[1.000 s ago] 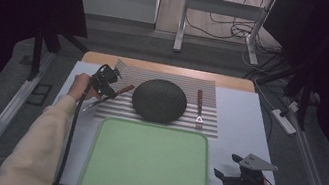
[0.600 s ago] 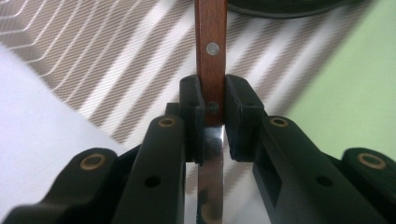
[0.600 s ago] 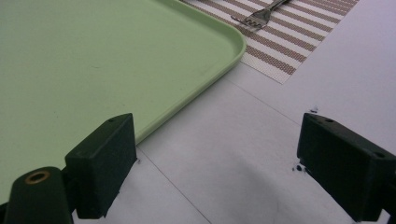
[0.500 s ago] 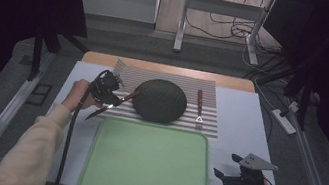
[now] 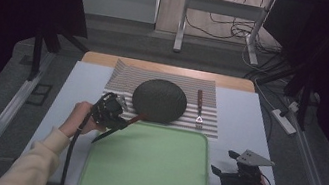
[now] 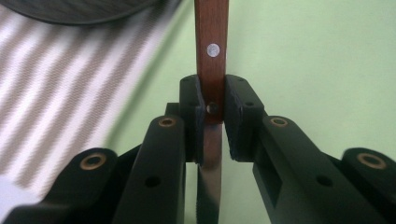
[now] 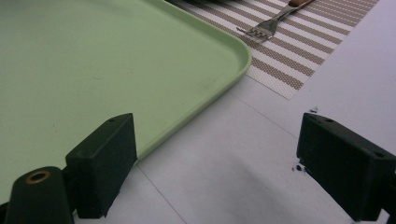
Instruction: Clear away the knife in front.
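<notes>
Carried toward the tray (image 5: pixel 149 171), the knife (image 5: pixel 118 126) now hangs over its near-left corner, pinched in the left hand-held gripper (image 5: pixel 110 114). Right hand-held gripper (image 5: pixel 224 164) rests spread on the surface (image 5: pixel 244 116).

High view is sitting above the person's side, looking forward and down over the whole table (image 5: pixel 78 83). Left gripper view is riding close in, looking along its jaws at the green tray (image 6: pixel 303 56) and striped mat (image 6: pixel 70 93). Right gripper view is looking low across the tray corner (image 7: pixel 233 51) toward the mat. All three are sharing tray and mat.
</notes>
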The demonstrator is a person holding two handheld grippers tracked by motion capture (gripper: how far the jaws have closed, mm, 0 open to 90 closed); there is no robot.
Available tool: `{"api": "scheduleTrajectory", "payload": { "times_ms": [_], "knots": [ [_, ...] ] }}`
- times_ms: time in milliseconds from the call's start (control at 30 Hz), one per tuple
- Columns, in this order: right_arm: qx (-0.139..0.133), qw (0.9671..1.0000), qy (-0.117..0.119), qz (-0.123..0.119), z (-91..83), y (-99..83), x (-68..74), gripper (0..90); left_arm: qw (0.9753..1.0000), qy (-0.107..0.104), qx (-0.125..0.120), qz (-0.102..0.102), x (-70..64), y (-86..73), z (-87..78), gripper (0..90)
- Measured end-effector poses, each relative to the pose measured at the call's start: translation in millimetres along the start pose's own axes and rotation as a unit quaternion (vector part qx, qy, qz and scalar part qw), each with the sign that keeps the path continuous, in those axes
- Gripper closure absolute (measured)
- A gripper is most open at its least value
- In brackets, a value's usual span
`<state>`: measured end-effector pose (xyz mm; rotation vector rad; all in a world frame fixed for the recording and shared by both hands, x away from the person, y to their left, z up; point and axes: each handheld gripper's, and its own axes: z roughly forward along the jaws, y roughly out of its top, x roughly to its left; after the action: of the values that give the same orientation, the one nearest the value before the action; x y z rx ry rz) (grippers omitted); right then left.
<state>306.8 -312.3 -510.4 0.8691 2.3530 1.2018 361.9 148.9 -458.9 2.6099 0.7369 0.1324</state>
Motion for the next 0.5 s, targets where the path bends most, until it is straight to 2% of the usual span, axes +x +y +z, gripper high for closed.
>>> {"api": "scheduleTrajectory", "payload": {
  "times_ms": [133, 167, 200, 300, 433, 500],
  "knots": [
    [-0.001, 1.0, 0.001, -0.004, 1.9, 1.6, 0.2, 12.1, 0.9999, -0.013, -0.002, -0.006, -12.6, -4.9, 11.6, 77.5],
    [-0.001, 1.0, 0.003, -0.005, 2.6, 2.4, -0.3, 12.1, 0.9997, -0.022, 0.001, -0.004, -19.7, -6.4, 18.8, 77.5],
    [-0.001, 1.0, 0.003, -0.005, 2.6, 2.4, -0.3, 12.1, 0.9997, -0.022, 0.001, -0.004, -19.7, -6.4, 18.8, 77.5],
    [-0.002, 1.0, 0.005, -0.005, 3.7, 3.2, -0.7, 12.2, 0.9995, -0.028, 0.012, 0.0, -31.0, -8.0, 28.7, 77.4],
    [-0.002, 1.0, 0.005, -0.006, 4.4, 4.1, -1.2, 12.2, 0.9992, -0.038, 0.015, 0.004, -46.4, -12.5, 37.9, 77.4],
    [-0.002, 1.0, 0.005, -0.007, 4.5, 4.2, -1.0, 12.2, 0.9992, -0.035, 0.02, 0.006, -54.0, -15.7, 42.8, 77.4]
  ]
}}
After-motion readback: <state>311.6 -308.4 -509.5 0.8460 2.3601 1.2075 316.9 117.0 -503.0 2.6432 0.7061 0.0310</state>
